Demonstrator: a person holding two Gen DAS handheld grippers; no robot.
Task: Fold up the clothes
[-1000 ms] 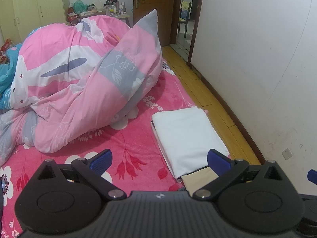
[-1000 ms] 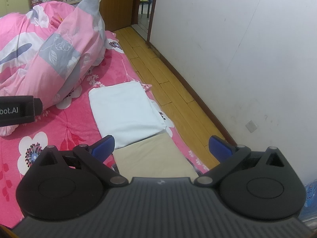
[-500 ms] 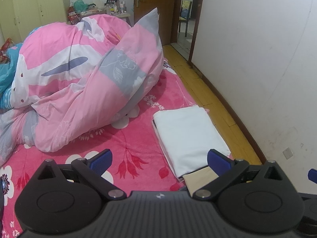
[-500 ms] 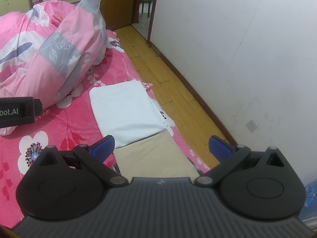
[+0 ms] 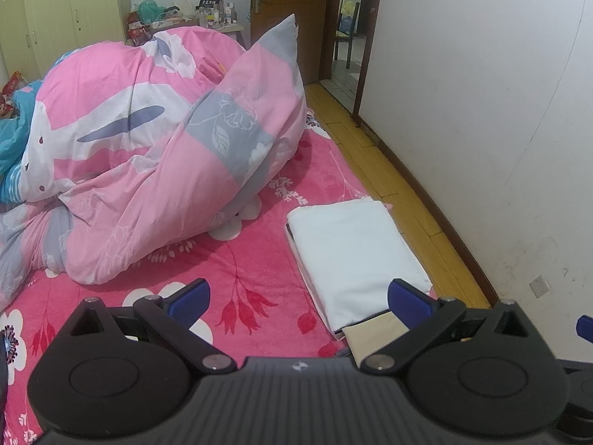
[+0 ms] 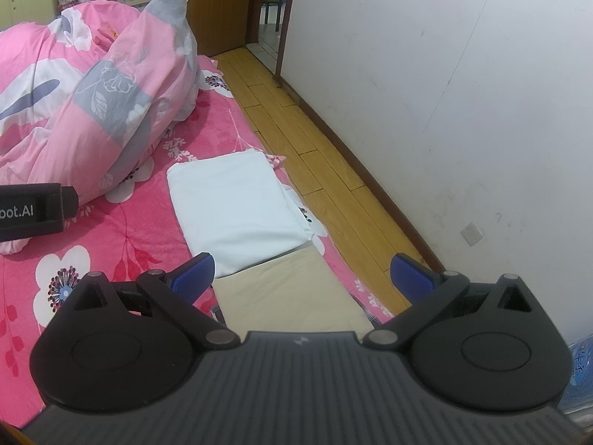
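Note:
A folded white garment point(image 5: 352, 252) point(image 6: 237, 207) lies flat near the right edge of the bed, on a pink flowered sheet point(image 5: 237, 259) point(image 6: 122, 244). A folded beige garment point(image 6: 289, 289) point(image 5: 374, 333) lies right in front of it, its far end tucked under the white one. My left gripper point(image 5: 298, 298) hovers open above the sheet, left of both garments. My right gripper point(image 6: 302, 272) is open over the beige garment, holding nothing. The left gripper's black body point(image 6: 33, 211) shows at the left edge of the right wrist view.
A bulky pink and grey duvet point(image 5: 148, 163) point(image 6: 92, 104) fills the bed's far left. A strip of wooden floor point(image 5: 389, 185) point(image 6: 307, 141) runs between the bed and the white wall point(image 5: 481, 111). A doorway point(image 5: 344, 29) opens at the far end.
Both wrist views have crept slightly back and up, so the folded garments sit a little lower in frame. The jaws of both grippers stay open and the garments have not moved.

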